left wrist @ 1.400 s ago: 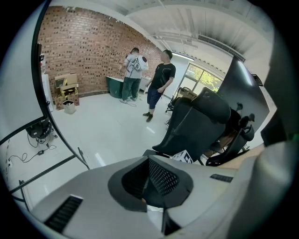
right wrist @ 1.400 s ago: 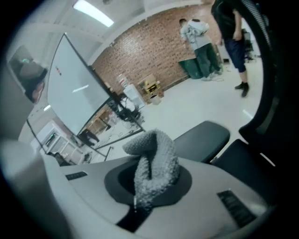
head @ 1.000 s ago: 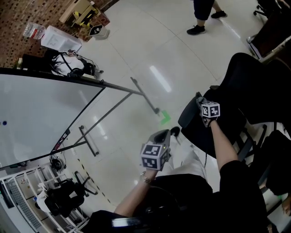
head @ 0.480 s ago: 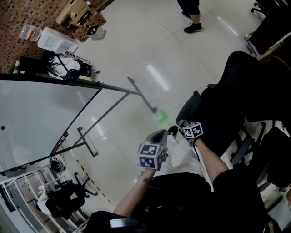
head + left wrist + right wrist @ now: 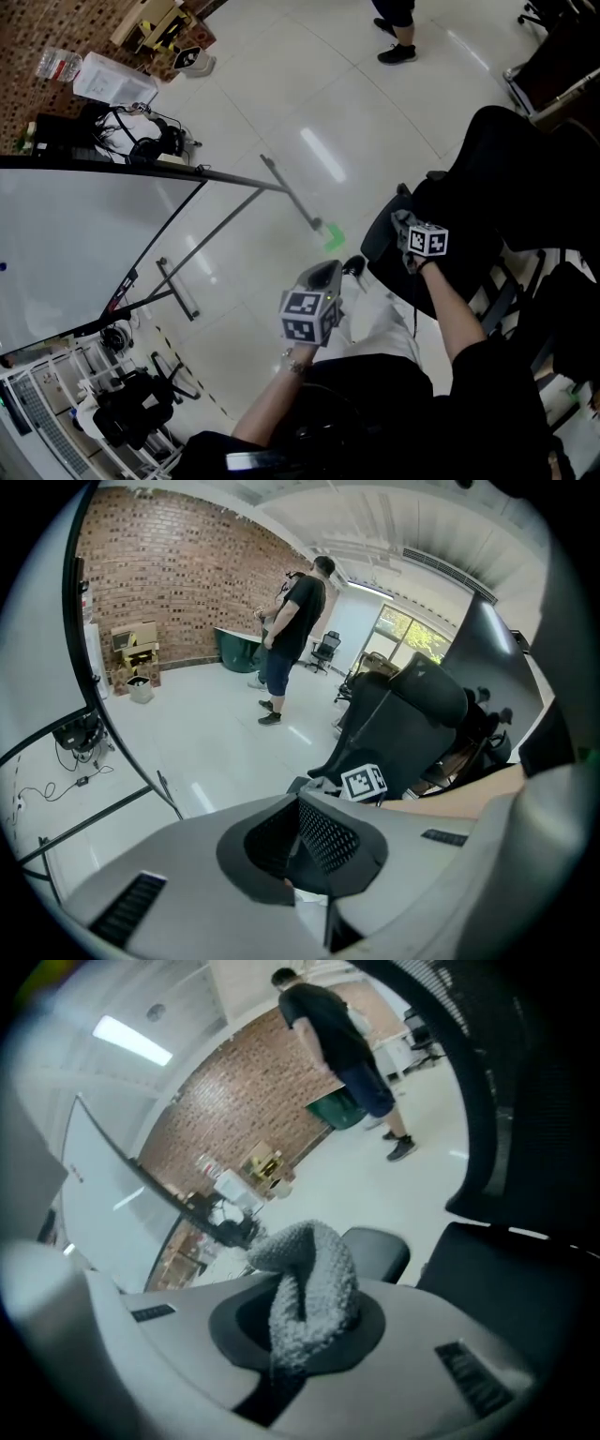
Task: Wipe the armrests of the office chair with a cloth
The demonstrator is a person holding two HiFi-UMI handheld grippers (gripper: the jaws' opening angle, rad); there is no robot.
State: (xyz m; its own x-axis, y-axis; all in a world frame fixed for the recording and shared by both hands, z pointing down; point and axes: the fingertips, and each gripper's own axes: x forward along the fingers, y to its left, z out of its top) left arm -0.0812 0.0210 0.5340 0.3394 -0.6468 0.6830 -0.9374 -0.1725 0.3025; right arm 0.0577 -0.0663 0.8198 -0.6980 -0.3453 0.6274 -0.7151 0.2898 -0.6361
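The black office chair (image 5: 511, 169) stands at the right of the head view, its left armrest (image 5: 378, 236) pointing toward the floor side. My right gripper (image 5: 401, 225) rests over that armrest and is shut on a grey knitted cloth (image 5: 305, 1297). In the right gripper view the armrest pad (image 5: 380, 1252) lies just beyond the cloth, with the seat (image 5: 525, 1288) to its right. Whether the cloth touches the pad is hidden. My left gripper (image 5: 323, 277) hangs apart from the chair over the floor, jaws shut with nothing between them (image 5: 314, 841).
A whiteboard (image 5: 75, 234) on a metal stand fills the left, its foot bar (image 5: 291, 202) reaching toward the chair. A green mark (image 5: 334, 239) is on the floor by the armrest. A person (image 5: 398, 28) stands far off. Cables and boxes (image 5: 131, 84) lie at top left.
My right gripper slid back along the armrest toward me, then forward again with the cloth. The left gripper barely moved. The person in the background stepped farther away.
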